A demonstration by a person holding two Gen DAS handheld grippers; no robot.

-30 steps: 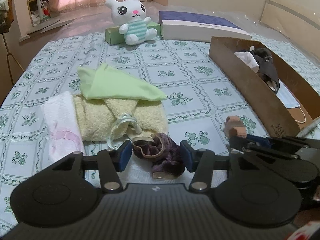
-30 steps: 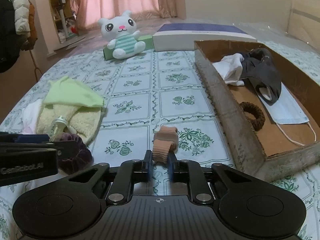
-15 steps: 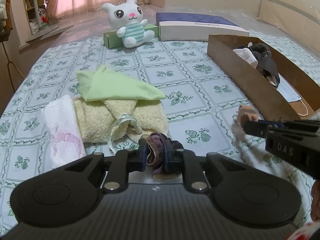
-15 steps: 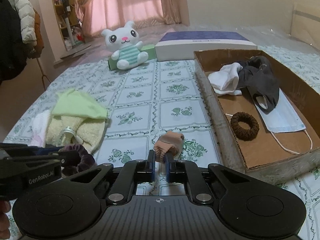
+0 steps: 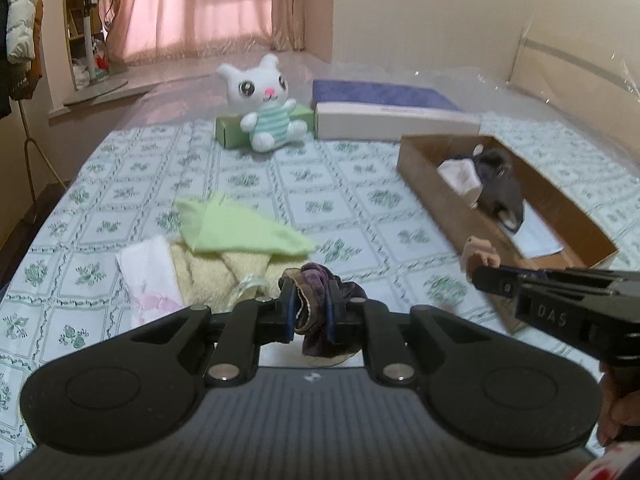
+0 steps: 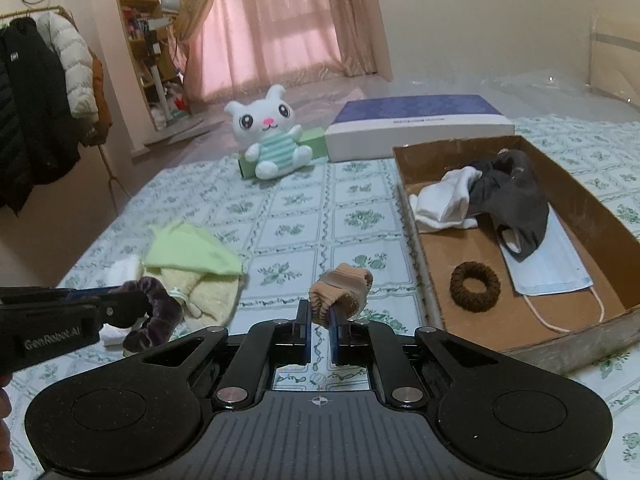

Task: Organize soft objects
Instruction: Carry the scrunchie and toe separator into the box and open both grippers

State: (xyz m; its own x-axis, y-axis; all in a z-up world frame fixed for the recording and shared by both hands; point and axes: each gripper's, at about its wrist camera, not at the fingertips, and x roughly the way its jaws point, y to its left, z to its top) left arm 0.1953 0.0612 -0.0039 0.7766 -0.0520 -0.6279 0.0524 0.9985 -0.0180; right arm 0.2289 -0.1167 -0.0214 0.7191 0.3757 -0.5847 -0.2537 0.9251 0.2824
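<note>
Each hand-held gripper pinched a hair tie: left (image 5: 310,314) purple (image 5: 320,284), right (image 6: 320,320) tan (image 6: 342,288). They should squeeze tight until reaching the box (image 6: 520,344).

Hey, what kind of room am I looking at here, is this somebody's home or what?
Most likely a bedroom in a home. The work surface looks like a bed under a floral sheet, a coat rack with jackets stands by the wall, and pink curtains cover a window beside a bookshelf.
</note>
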